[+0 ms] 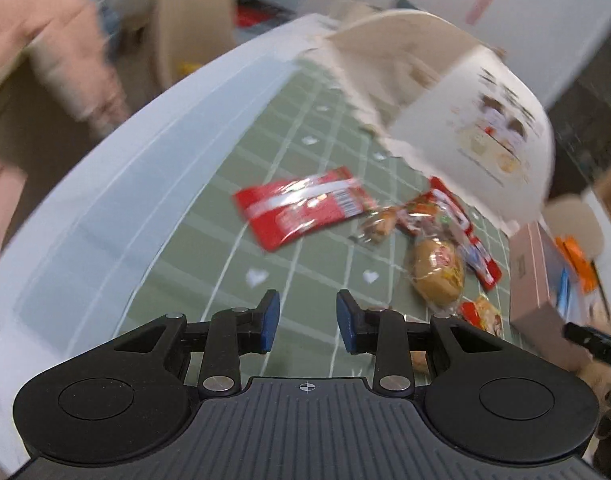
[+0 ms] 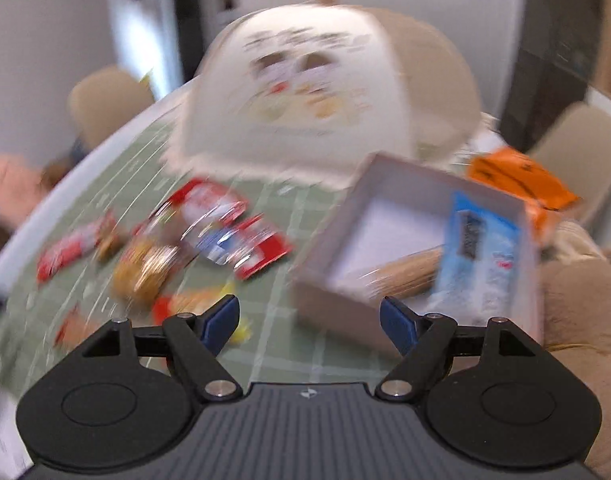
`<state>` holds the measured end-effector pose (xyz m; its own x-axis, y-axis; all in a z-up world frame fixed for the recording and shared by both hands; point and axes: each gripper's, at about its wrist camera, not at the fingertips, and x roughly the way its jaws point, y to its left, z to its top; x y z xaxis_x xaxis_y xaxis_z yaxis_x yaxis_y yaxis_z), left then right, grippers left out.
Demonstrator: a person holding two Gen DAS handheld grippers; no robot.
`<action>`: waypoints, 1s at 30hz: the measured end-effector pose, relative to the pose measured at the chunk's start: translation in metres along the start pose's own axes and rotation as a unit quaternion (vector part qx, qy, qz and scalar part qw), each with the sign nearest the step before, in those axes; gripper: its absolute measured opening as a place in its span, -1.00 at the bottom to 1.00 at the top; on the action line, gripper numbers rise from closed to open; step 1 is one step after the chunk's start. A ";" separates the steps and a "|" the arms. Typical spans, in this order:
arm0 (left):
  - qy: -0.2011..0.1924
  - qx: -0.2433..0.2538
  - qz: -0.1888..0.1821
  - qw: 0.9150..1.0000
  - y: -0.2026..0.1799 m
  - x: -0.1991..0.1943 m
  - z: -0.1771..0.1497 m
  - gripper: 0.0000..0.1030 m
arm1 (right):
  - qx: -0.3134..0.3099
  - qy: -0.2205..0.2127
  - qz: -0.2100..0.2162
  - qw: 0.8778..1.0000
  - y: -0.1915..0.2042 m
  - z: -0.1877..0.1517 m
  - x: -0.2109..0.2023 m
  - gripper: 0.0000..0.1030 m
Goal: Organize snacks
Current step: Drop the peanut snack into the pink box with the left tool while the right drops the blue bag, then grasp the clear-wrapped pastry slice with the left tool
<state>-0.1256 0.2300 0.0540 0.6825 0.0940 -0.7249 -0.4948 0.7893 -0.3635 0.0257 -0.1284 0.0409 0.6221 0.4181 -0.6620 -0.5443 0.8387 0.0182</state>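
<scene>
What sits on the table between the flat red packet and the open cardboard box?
In the left wrist view, a round golden wrapped snack, smaller clear-wrapped sweets and another red packet lie between the flat red packet and the box.

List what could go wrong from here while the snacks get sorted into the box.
1. Both views are blurred by motion, so a grab at the red packet may miss.
2. The snacks lie heaped and overlapping; a pinch could catch two.
3. The box already holds a blue packet leaning on its wall; a drop might tip it out.
Both the left hand-held gripper and the right hand-held gripper are empty.
</scene>
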 end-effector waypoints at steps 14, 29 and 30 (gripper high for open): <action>0.158 -0.045 -0.132 0.978 -0.052 0.048 -0.017 -0.32 | -0.067 0.026 0.055 0.996 0.061 -0.024 -0.001 0.52; 0.088 -0.008 -0.042 0.995 -0.090 0.043 -0.005 -0.35 | -0.019 0.042 0.054 0.997 0.042 -0.034 0.006 0.27; 0.105 -0.026 -0.050 0.993 -0.089 0.041 -0.012 -0.35 | -0.014 0.043 0.044 0.998 0.033 -0.039 0.001 0.28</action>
<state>-0.0605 0.1561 0.0495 0.6054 -0.1158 -0.7875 -0.4613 0.7552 -0.4657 -0.0132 -0.1140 0.0113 0.5211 0.4565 -0.7211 -0.6104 0.7899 0.0590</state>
